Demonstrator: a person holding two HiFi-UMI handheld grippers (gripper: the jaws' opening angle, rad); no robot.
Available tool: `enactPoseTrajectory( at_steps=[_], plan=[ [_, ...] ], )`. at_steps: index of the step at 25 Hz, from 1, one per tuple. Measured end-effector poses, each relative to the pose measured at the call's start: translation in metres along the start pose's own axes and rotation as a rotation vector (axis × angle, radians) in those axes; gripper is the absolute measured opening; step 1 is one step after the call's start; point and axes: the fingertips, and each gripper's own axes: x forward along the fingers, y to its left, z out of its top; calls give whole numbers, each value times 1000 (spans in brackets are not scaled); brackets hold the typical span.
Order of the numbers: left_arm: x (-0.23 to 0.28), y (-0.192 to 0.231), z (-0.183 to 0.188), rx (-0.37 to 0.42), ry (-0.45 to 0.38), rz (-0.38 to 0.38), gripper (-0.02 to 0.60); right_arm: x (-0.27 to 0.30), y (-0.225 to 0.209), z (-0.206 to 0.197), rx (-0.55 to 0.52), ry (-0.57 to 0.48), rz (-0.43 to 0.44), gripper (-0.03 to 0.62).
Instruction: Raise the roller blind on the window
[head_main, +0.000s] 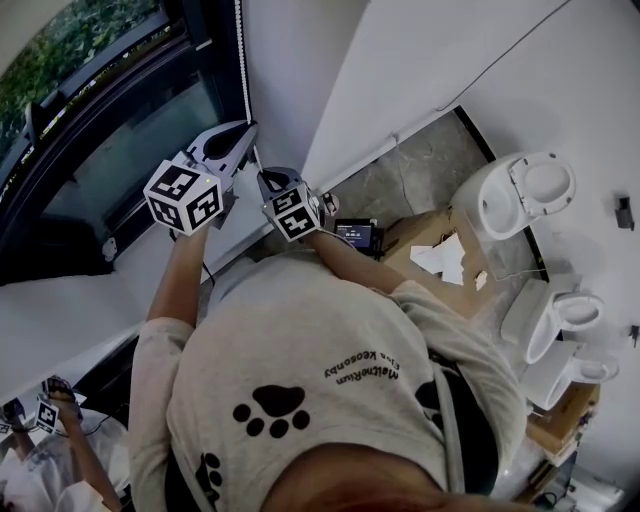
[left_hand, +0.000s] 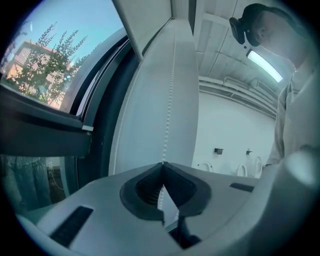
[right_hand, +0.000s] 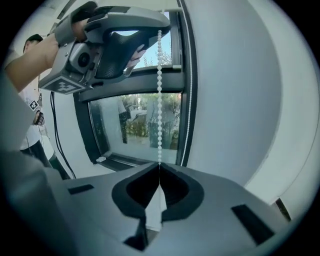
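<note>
A white bead chain hangs in front of the dark-framed window, next to a white wall strip. My left gripper is shut on the chain, which runs up from its closed tips. In the right gripper view the left gripper sits higher, pinching the chain. My right gripper is shut on the same chain just below it. In the head view the left gripper and the right gripper are close together at the chain. The blind itself I cannot make out.
Behind the person, on the grey floor, stand a cardboard box, a small device with a lit screen and several white toilets. A black cable hangs down the wall left of the window. Another person is at the lower left.
</note>
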Motion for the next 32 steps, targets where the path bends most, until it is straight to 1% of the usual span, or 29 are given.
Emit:
enactPoseTrajectory(
  at_steps=[3,6,10,13,14,15,16,19,22,28,32],
  plan=[
    [1,2,-16,-37,13,-1,9,4,1,-14,17,45,9,11],
    [1,1,-26,-38,24,-2,9,7,1,-25,8,70,10,11],
    [2,0,-29,-37,20,-5,9,8,1,-26,-19,72,8,11],
    [0,2,-29,-24,15,1,9,8,4,-23,-13,63,25,17],
    [0,3,-29,-23,11,3,9,7,4,-18,-5,43,30,47],
    [-1,5,-28,-22,6,6,9,5,2,-12,5,19,31,97],
    [-1,6,-28,-17,2,8,9,1,0,-4,15,-5,26,110],
    [0,10,-29,9,-4,13,9,-13,-11,20,37,-76,-7,110],
    [0,15,-28,12,-7,6,9,-36,-21,52,78,-152,-38,110],
    [1,18,-27,-10,-6,-22,9,-93,-30,134,113,-324,-64,110],
    [5,15,-27,-13,1,-48,9,-127,-32,195,96,-433,-67,109]
  ],
)
